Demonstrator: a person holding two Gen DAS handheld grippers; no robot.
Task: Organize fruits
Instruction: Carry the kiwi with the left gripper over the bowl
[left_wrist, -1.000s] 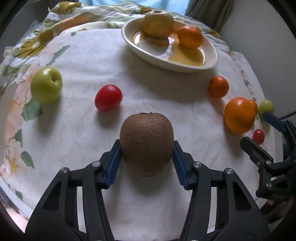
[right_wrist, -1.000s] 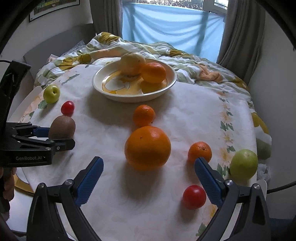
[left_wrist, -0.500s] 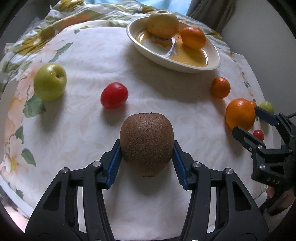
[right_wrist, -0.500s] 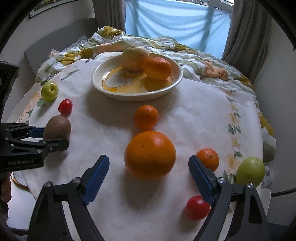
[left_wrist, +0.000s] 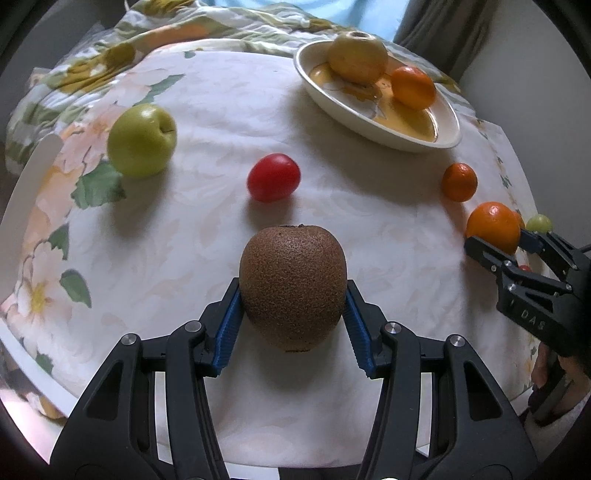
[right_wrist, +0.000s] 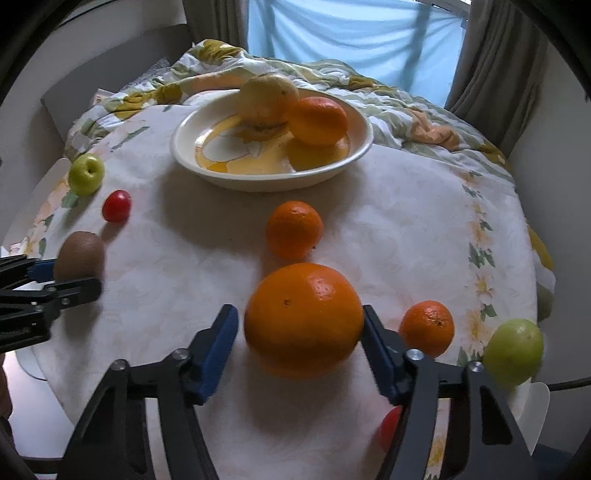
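Left tool (left_wrist: 293, 319) clamped on brown, speckled kiwi (left_wrist: 293, 286) above counter (left_wrist: 207, 229). Right tool (right_wrist: 301, 334) closing around glossy large orange (right_wrist: 303, 319) at six o'clock, left pad not touching. Red fruit (right_wrist: 388, 428) half hidden behind its finger.

On the table (right_wrist: 424, 221): bowl (right_wrist: 271, 181) at the far side, holding 2 fruits side by side. Just before it, a mandarin (right_wrist: 293, 229); nearer still, an orange (right_wrist: 303, 319) between the right gripper (right_wrist: 300, 345) pads. Right of that, another mandarin (right_wrist: 427, 328). At left, apple (left_wrist: 141, 139), tomato (left_wrist: 273, 182), then kiwi (left_wrist: 292, 293) in the left gripper (left_wrist: 292, 334).
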